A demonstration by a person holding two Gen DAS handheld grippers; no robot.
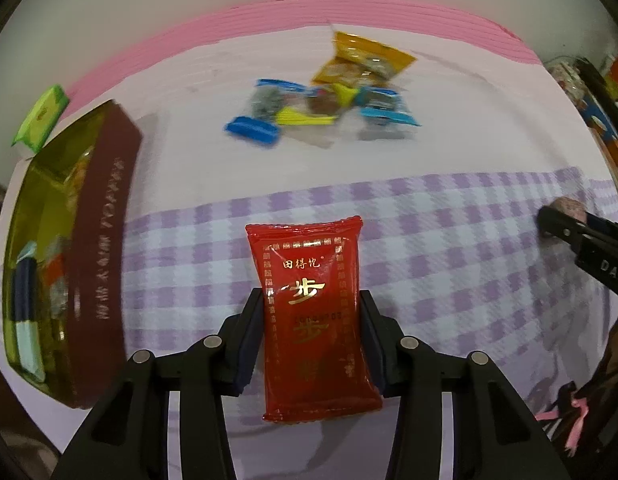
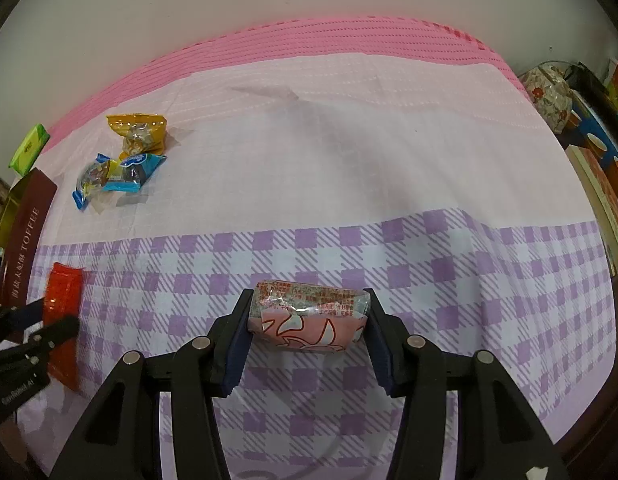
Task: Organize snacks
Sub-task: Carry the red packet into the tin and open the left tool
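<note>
My left gripper (image 1: 311,300) is shut on a red snack packet (image 1: 309,292) with gold lettering, held over the purple checked cloth. My right gripper (image 2: 309,300) is shut on a pink and white wrapped snack (image 2: 307,316), held crosswise between the fingers. The red packet (image 2: 63,304) and left gripper also show at the left of the right wrist view. An open dark red toffee box (image 1: 101,240) with a gold lining and several snacks inside lies to the left. A pile of loose snacks, blue (image 1: 265,108) and orange (image 1: 361,62), lies further back.
A green packet (image 1: 41,118) lies beyond the box near the pink cloth edge. Books and a floral container (image 2: 549,92) stand off the right edge of the bed. The right gripper's tip (image 1: 561,228) shows at the right of the left wrist view.
</note>
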